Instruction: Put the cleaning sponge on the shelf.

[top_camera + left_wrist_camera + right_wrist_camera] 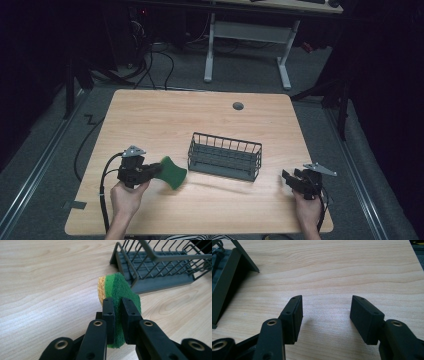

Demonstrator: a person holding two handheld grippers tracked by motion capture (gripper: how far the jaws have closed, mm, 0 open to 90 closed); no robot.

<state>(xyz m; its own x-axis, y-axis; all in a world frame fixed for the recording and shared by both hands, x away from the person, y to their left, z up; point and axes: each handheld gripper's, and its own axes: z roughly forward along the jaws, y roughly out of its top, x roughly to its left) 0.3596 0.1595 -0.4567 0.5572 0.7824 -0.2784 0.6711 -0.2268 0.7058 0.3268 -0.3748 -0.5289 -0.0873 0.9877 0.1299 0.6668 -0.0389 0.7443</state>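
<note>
Left gripper jaws pinching green sponge off the table, beside wire basket, right gripper jaws spread, nothing between them

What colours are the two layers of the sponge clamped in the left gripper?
The scouring sponge has a green top layer and a yellow underside, clearest in the left gripper view.

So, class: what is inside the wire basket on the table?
Nothing shows inside the wire basket: its slatted floor looks bare in the high view. The near wall's base strip hides a sliver of the floor. The green sponge is outside it, clamped in the left hand-held gripper.
</note>
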